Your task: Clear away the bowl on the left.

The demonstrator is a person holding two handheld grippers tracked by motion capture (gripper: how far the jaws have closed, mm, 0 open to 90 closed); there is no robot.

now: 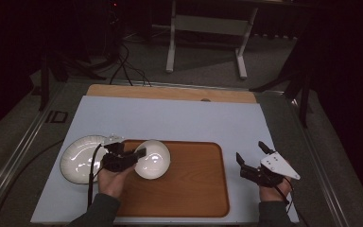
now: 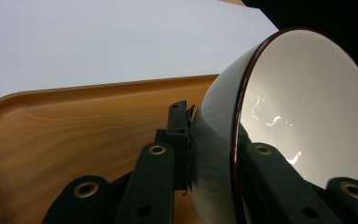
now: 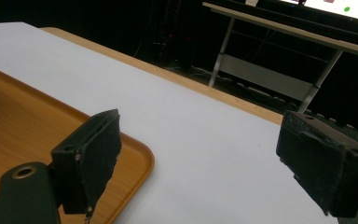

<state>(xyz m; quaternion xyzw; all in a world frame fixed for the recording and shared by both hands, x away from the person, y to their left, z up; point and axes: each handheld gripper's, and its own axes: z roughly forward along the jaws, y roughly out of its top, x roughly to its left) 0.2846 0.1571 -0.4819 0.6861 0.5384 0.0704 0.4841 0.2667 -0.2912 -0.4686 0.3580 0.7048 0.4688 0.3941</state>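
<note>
Your left gripper (image 1: 141,152) pinches the near rim of the white bowl (image 1: 153,159), one jaw inside, one against its dark outer wall, and the bowl hangs tilted over the wooden tray (image 1: 194,189). Just behind that hand a white plate (image 1: 78,158) lies on the pale blue mat (image 1: 179,118). Your right gripper (image 1: 251,153) holds its jaws spread wide with nothing between them, above the mat just beside the tray's right edge.

The bowl (image 2: 303,107) is showing glossy white glaze, the tray (image 1: 194,184) is displaying smooth wood grain, and the desk (image 1: 170,118) cover is looking matt.
</note>
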